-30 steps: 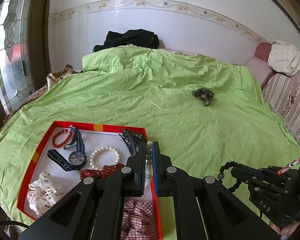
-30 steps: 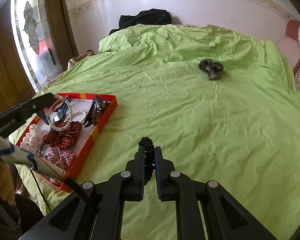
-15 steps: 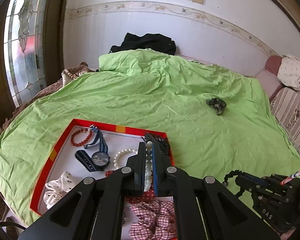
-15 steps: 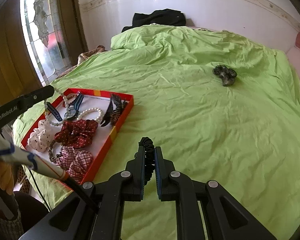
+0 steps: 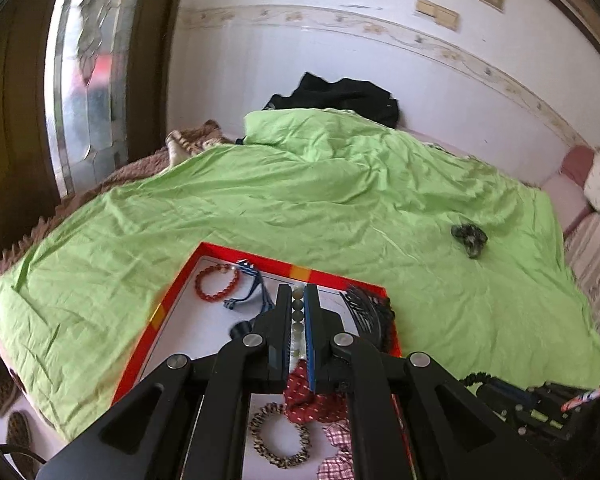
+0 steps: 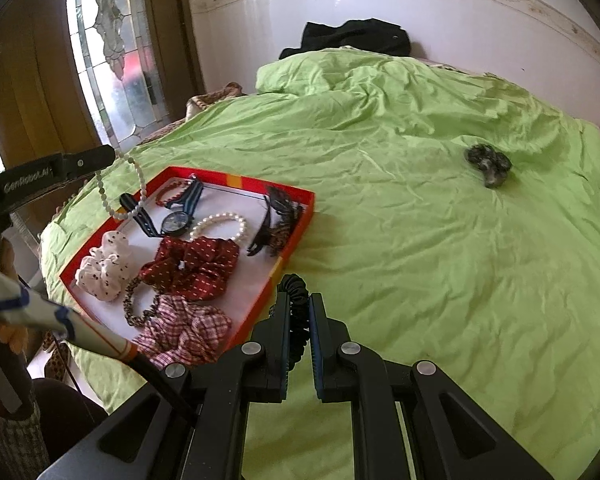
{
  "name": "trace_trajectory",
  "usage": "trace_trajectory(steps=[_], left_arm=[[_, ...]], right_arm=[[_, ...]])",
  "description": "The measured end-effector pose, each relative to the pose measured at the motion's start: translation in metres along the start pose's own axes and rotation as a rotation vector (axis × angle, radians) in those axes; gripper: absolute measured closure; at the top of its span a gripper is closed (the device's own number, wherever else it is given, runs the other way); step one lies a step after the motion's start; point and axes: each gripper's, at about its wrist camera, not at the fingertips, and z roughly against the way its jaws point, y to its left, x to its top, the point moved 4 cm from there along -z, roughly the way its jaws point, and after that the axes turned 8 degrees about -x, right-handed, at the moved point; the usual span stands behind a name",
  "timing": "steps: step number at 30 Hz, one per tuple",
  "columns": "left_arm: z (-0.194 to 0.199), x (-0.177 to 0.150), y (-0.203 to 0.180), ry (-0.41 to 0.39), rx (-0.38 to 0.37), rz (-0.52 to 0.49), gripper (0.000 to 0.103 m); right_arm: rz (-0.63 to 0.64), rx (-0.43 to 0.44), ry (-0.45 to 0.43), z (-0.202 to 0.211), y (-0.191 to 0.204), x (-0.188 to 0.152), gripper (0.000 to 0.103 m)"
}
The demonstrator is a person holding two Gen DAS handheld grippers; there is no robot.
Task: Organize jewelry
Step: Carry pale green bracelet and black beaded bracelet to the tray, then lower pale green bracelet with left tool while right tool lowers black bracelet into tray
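A red-rimmed tray [image 6: 296,216] lies on the green bedspread at the left, holding a watch [image 6: 176,222], a pearl bracelet [image 6: 220,224], a red bead bracelet [image 5: 216,286], scrunchies and a black hair claw [image 6: 276,220]. My left gripper [image 5: 298,294] is shut on a pale bead necklace [image 5: 298,316] and holds it above the tray; the necklace hangs from it in the right wrist view [image 6: 120,196]. My right gripper [image 6: 298,300] is shut on a black coiled hair tie [image 6: 296,304] just right of the tray's near corner. A dark scrunchie [image 6: 488,162] lies alone far right.
Black clothing [image 6: 352,36] lies at the head of the bed against the white wall. A stained-glass door [image 6: 112,52] stands to the left. A striped sofa with a pink cushion [image 5: 592,232] borders the bed's right side. The bed edge is near the tray.
My left gripper has moved left and forward over the tray with the necklace. My right gripper has moved left toward the tray's near corner with the hair tie.
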Motion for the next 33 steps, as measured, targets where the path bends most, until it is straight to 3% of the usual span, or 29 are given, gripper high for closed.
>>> trace_trajectory(steps=[8, 14, 22, 24, 28, 33], left_arm=[[-0.031, 0.012, 0.039, 0.089, -0.029, 0.105, 0.098], [-0.044, 0.001, 0.061, 0.119, -0.028, 0.157, 0.098], [-0.056, -0.009, 0.093, 0.148, 0.062, 0.185, 0.098], [-0.054, -0.009, 0.102, 0.130, 0.059, 0.214, 0.098], [-0.038, 0.001, 0.118, 0.041, -0.032, 0.300, 0.098], [-0.009, 0.018, 0.096, -0.081, -0.176, 0.242, 0.098]], right_arm=[[0.021, 0.066, -0.014, -0.002, 0.022, 0.020, 0.093], [0.063, 0.091, -0.023, -0.008, 0.041, 0.035, 0.093], [0.083, 0.132, 0.009, -0.033, 0.065, 0.047, 0.093], [0.083, 0.134, 0.017, -0.041, 0.068, 0.052, 0.093], [0.048, 0.151, 0.031, -0.050, 0.065, 0.064, 0.093], [-0.004, 0.166, 0.041, -0.059, 0.062, 0.079, 0.093]])
